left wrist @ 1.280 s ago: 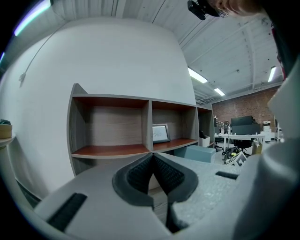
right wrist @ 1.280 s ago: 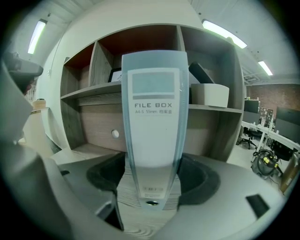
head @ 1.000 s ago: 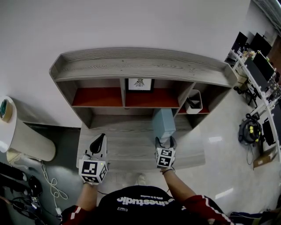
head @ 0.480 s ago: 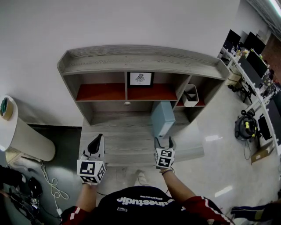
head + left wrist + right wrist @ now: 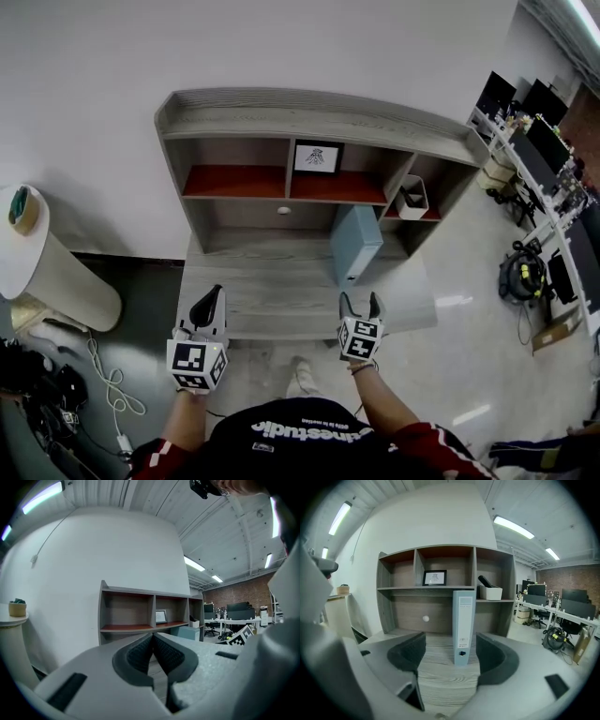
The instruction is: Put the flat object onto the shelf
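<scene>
White wall backs a grey wooden counter that carries a shelf with red boards. At far left a round white stand holds a small pot, and cables lie on the floor below it. The left tool hovers over the counter's front left edge, its dark pads pressed together with nothing between them, as the left gripper view shows. On the shelf's middle board stands a small frame. The binder, pale blue, stands upright on the counter at the back right, below the shelf's boards and not on them; in the right gripper view it shows spine-on between the jaws but well ahead of them. The right tool sits at the counter's front edge, jaws wide and holding nothing. A white box sits in the shelf's right compartment. Desks with monitors line the room's far right.
</scene>
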Action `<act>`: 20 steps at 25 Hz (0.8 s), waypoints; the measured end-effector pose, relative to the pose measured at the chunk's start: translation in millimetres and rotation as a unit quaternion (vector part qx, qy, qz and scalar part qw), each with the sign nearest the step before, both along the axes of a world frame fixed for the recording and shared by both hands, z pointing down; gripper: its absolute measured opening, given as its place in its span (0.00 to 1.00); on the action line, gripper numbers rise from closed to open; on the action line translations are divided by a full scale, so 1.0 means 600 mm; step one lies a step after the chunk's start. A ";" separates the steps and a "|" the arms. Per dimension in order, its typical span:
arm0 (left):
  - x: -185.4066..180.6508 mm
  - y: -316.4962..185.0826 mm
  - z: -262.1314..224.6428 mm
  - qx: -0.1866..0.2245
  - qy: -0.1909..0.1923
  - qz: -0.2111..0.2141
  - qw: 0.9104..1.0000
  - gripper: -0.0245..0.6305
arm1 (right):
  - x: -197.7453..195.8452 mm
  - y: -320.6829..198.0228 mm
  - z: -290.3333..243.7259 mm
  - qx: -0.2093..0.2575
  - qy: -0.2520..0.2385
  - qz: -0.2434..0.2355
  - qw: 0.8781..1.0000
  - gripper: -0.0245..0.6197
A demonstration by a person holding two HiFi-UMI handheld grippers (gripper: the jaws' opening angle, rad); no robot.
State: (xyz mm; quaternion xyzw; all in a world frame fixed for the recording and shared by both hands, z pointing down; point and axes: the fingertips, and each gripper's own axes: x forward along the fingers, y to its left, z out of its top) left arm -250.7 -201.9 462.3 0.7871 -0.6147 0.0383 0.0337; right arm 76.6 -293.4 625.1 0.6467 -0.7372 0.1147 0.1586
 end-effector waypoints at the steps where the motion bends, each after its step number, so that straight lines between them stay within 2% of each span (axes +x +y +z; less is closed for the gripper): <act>1: -0.003 0.008 0.000 0.001 0.002 0.000 1.000 0.05 | 0.000 0.008 -0.005 0.002 -0.001 0.001 1.000 0.55; 6: -0.010 0.042 0.004 0.005 0.017 0.002 1.000 0.05 | -0.001 0.055 -0.036 0.016 0.003 0.001 1.000 0.55; 14: -0.023 0.072 -0.003 0.015 0.017 -0.004 1.000 0.05 | 0.003 0.128 -0.088 0.036 -0.009 -0.006 0.999 0.55; 20: 0.013 0.081 -0.009 0.018 0.029 0.010 0.999 0.05 | 0.008 0.151 -0.133 0.054 -0.008 -0.029 0.998 0.54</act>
